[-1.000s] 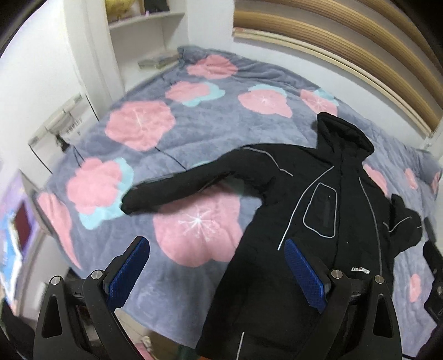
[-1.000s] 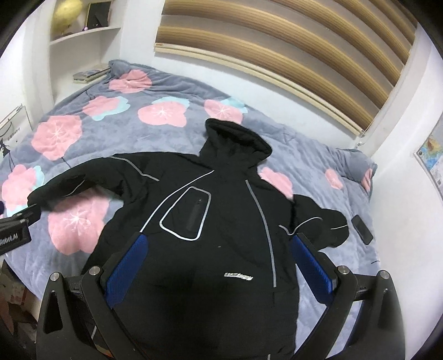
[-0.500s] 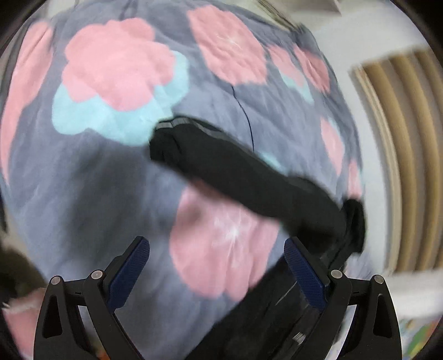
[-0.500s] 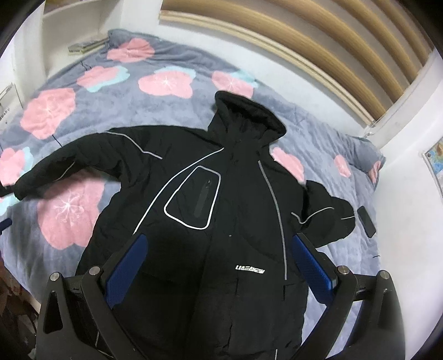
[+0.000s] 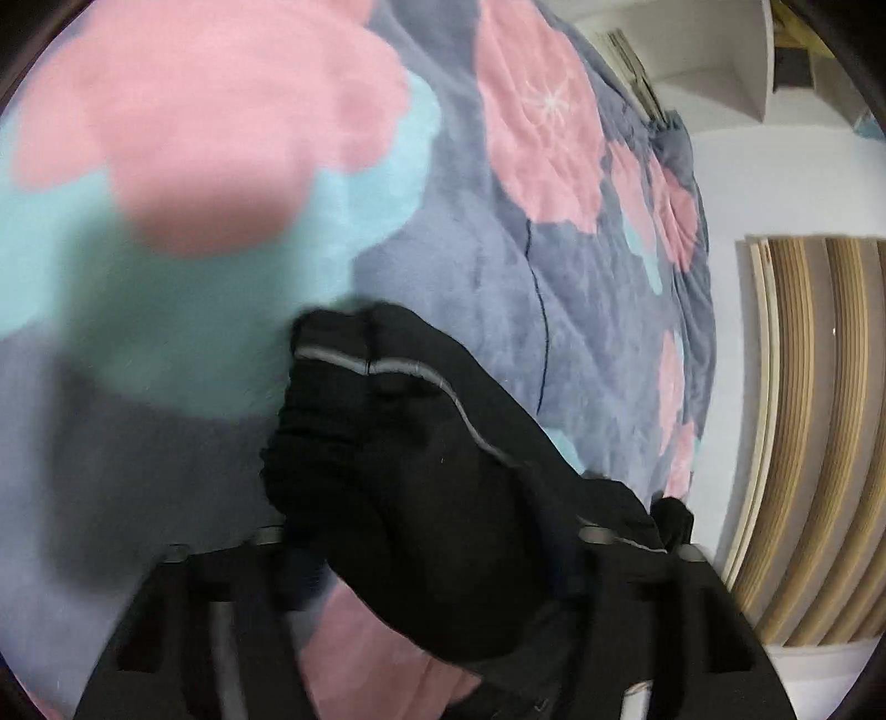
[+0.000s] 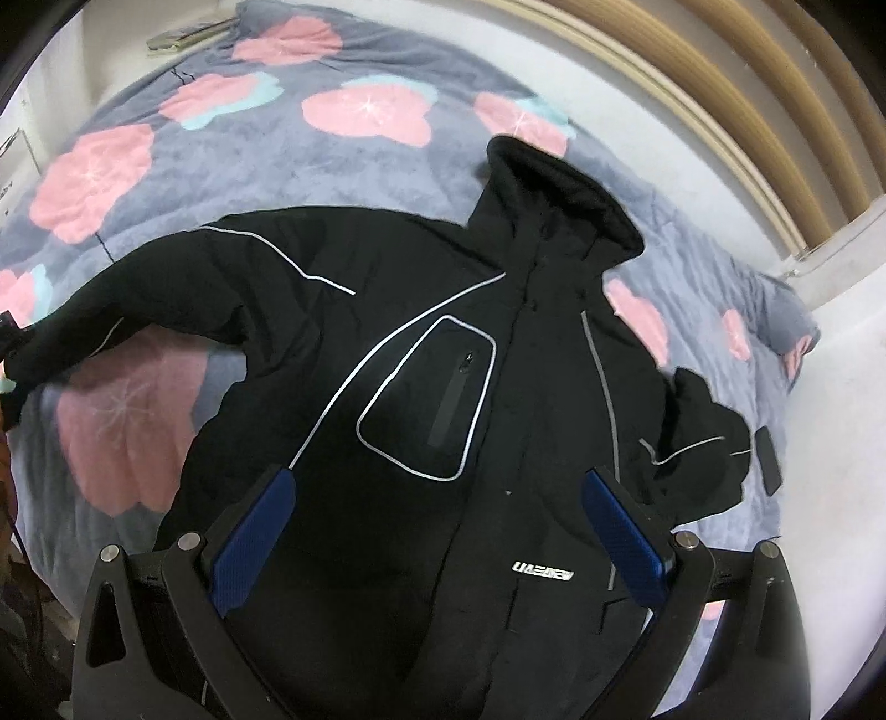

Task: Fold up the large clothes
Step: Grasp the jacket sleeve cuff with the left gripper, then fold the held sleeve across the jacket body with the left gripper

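Note:
A black hooded jacket (image 6: 443, 387) with grey piping lies front up on the flowered bed cover (image 6: 343, 138). Its left sleeve (image 6: 138, 310) stretches out to the left; its right sleeve (image 6: 703, 443) is bent in at the right. In the left wrist view the left sleeve's cuff (image 5: 398, 443) fills the space between the fingers of my left gripper (image 5: 432, 559), which are spread wide and mostly hidden by the cloth. My right gripper (image 6: 437, 526) is open and empty, above the jacket's lower chest.
A dark phone (image 6: 767, 459) lies on the bed cover by the right sleeve. A slatted wooden headboard (image 6: 747, 94) runs along the far side. A shelf niche (image 5: 720, 66) with a book (image 6: 183, 39) stands at the bed's far left corner.
My left gripper has dropped down and forward onto the left sleeve's cuff, which now lies between its fingers. My right gripper has edged lower and closer over the jacket.

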Demonstrator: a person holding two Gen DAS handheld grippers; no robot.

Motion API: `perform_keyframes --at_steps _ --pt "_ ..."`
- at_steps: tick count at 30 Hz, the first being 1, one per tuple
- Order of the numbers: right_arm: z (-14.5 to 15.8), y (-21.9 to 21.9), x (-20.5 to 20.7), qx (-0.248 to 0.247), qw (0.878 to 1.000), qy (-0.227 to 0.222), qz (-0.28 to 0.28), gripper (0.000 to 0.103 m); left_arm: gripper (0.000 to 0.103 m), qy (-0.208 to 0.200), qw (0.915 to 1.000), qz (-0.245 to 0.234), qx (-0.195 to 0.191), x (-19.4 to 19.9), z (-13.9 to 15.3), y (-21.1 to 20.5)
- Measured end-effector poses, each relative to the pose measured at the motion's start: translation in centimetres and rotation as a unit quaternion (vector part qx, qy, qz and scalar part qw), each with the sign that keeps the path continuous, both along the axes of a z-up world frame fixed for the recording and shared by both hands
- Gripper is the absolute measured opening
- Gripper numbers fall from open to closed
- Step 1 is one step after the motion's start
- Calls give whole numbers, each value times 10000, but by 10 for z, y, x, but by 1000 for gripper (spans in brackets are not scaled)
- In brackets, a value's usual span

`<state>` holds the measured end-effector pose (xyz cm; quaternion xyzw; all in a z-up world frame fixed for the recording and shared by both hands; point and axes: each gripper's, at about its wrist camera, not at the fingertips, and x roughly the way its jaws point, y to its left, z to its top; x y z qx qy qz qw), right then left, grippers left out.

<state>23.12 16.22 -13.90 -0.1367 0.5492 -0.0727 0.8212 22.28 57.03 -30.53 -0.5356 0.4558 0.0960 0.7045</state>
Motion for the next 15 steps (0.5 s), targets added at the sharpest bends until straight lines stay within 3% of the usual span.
perform_keyframes --at_steps 2,5,8,12,15 --pt "-10 -6 9 75 9999 49 -55 103 37 -134 9990 -217 366 16 11 -1" --pt "-24 -13 25 220 9997 72 -111 103 30 -476 9930 -583 905 42 40 -2" --pt "-36 -18 49 419 9990 31 -155 103 26 -973 9820 -899 1343 76 78 2" --pt "-44 -20 91 922 9953 -244 -182 103 26 -2051 9560 -934 1881 128 154 19" --pt "-61 -11 127 1576 9867 -380 -116 103 26 -2110 9473 -1200 2091 169 164 17"
